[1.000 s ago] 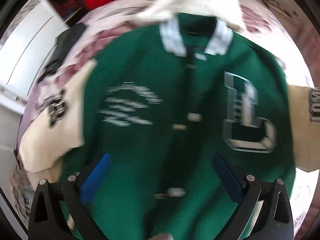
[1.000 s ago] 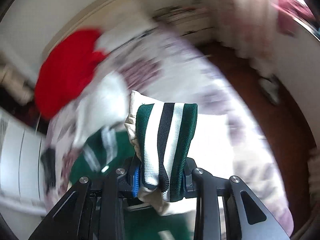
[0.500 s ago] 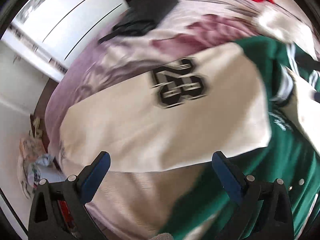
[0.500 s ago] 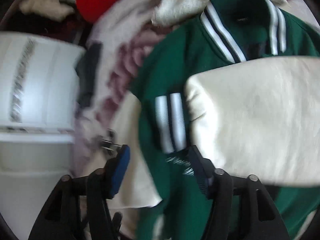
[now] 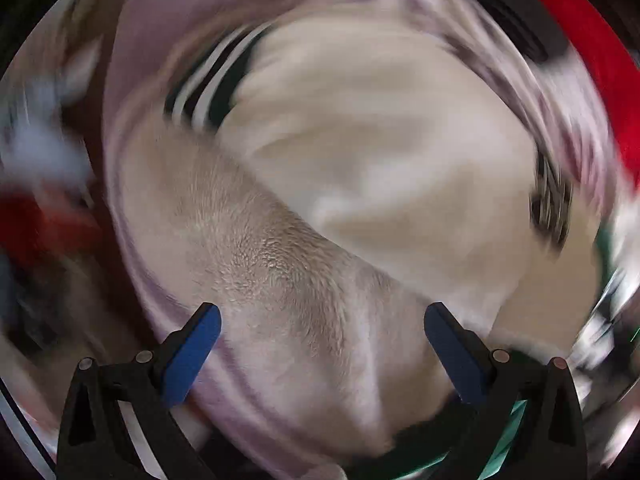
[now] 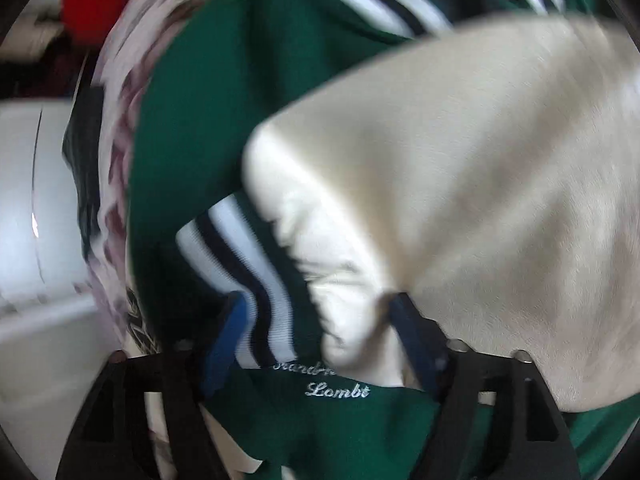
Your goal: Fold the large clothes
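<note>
A green varsity jacket [image 6: 208, 120] with cream sleeves lies on a bed. In the right wrist view one cream sleeve [image 6: 460, 180] is folded across the green front. Its striped cuff [image 6: 256, 272] lies loose between the fingers of my right gripper [image 6: 316, 312]; the jaws are opening and the pads stand off the cloth. In the blurred left wrist view my left gripper [image 5: 320, 316] points down, open and empty, over the other cream sleeve [image 5: 380, 160], whose striped cuff [image 5: 208, 80] shows at upper left.
A pale floral bedspread [image 5: 132, 160] lies under the jacket. A red garment [image 6: 96, 0] is heaped at the far end of the bed, also red garment [image 5: 600, 60]. A white cabinet [image 6: 24, 200] stands beside the bed, with a dark item [image 6: 84, 152] at the bed's edge.
My right gripper carried the cuff down, laid the sleeve across the green front, and its jaws widened off the cuff. My left gripper swept from over the jacket's front to the other sleeve, rolling.
</note>
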### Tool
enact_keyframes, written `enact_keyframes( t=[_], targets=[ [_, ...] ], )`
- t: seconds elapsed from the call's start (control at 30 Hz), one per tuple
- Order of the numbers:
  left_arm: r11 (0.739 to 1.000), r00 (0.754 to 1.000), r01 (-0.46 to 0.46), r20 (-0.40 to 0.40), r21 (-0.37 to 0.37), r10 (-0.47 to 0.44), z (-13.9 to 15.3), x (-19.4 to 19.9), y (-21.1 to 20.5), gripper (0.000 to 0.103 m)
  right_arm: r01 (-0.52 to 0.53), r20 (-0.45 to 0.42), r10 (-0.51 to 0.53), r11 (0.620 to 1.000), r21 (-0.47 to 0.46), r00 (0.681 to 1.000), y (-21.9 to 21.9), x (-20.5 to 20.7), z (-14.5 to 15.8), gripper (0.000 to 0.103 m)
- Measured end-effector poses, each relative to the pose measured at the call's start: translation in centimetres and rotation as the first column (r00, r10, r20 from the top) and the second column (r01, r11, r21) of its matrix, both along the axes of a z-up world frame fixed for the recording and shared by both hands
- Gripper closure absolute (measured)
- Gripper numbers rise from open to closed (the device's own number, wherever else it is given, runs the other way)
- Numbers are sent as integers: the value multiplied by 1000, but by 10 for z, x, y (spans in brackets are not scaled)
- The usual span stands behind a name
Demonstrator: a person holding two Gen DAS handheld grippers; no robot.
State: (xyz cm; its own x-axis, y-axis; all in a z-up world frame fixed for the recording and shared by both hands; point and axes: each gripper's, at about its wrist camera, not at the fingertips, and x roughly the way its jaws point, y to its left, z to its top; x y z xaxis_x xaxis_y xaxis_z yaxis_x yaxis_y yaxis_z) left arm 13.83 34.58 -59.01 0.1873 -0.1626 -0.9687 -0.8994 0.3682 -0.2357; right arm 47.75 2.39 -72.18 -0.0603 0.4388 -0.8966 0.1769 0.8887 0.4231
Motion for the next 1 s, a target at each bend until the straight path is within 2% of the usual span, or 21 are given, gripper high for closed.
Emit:
enact_keyframes(
  t=[0.03, 0.1, 0.2, 0.23, 0.27, 0.3, 0.33, 0.4, 0.47, 0.5, 0.67, 0.73, 0.77, 0.83, 0.87, 0.93, 0.97, 1.0],
  targets=[
    [995, 995, -83, 42, -54, 85, -11, -7, 11, 0, -10, 6, 10, 1000, 3, 1000, 2, -3, 7, 20],
    [963, 967, -228, 79, -141, 241, -36, -14, 33, 4, -2, 35, 1, 999, 35, 999, 5, -15, 26, 21],
    [921, 924, -369, 54, -122, 377, -49, -12, 58, 23, 30, 57, -31, 999, 20, 998, 1, -42, 42, 20],
    [914, 913, -401, 53, -67, 405, -43, -6, 68, 44, 37, 62, -37, 999, 5, 997, 1, -50, 46, 21],
    [917, 915, -398, 62, -5, 398, -33, 2, 76, 78, 40, 67, -39, 999, -13, 997, 3, -49, 48, 20],
    [923, 923, -380, 81, 57, 375, -21, 12, 83, 91, 43, 74, -40, 998, -36, 996, 5, -54, 52, 21],
    [925, 930, -364, 94, 105, 355, -10, 20, 89, 96, 48, 84, -43, 997, -56, 996, 8, -52, 54, 20],
    [913, 933, -353, 146, 203, 329, 15, 35, 108, 99, 51, 106, -43, 996, -77, 993, 13, -63, 59, 20],
    [905, 936, -330, 214, 270, 278, 40, 57, 134, 100, 52, 117, -42, 995, -82, 992, 22, -55, 59, 21],
    [903, 936, -322, 236, 285, 260, 49, 67, 143, 100, 46, 121, -35, 995, -84, 992, 34, -58, 58, 21],
    [904, 941, -251, 307, 346, 143, 87, 109, 166, 100, 66, 144, -45, 987, -143, 989, 53, -12, 45, 21],
    [905, 944, -209, 317, 371, 89, 96, 131, 175, 100, 84, 105, -65, 979, -186, 992, 57, 15, 30, 20],
    [903, 947, -196, 312, 383, 74, 99, 137, 175, 100, 97, 58, -88, 980, -174, 994, 55, 22, 21, 20],
    [910, 948, -185, 312, 372, 65, 92, 146, 184, 100, 115, 41, -108, 967, -226, 993, 61, 25, 11, 20],
    [913, 948, -185, 309, 364, 69, 88, 144, 182, 100, 119, 46, -111, 960, -252, 993, 63, 24, 10, 24],
    [930, 951, -186, 297, 316, 89, 68, 145, 193, 99, 126, 55, -114, 942, -311, 992, 67, 21, 10, 45],
    [937, 953, -192, 284, 291, 107, 57, 142, 195, 99, 128, 64, -113, 937, -324, 992, 71, 21, 13, 52],
    [944, 953, -194, 280, 266, 117, 53, 141, 193, 97, 141, 77, -123, 937, -319, 989, 70, 19, 20, 68]
  ],
)
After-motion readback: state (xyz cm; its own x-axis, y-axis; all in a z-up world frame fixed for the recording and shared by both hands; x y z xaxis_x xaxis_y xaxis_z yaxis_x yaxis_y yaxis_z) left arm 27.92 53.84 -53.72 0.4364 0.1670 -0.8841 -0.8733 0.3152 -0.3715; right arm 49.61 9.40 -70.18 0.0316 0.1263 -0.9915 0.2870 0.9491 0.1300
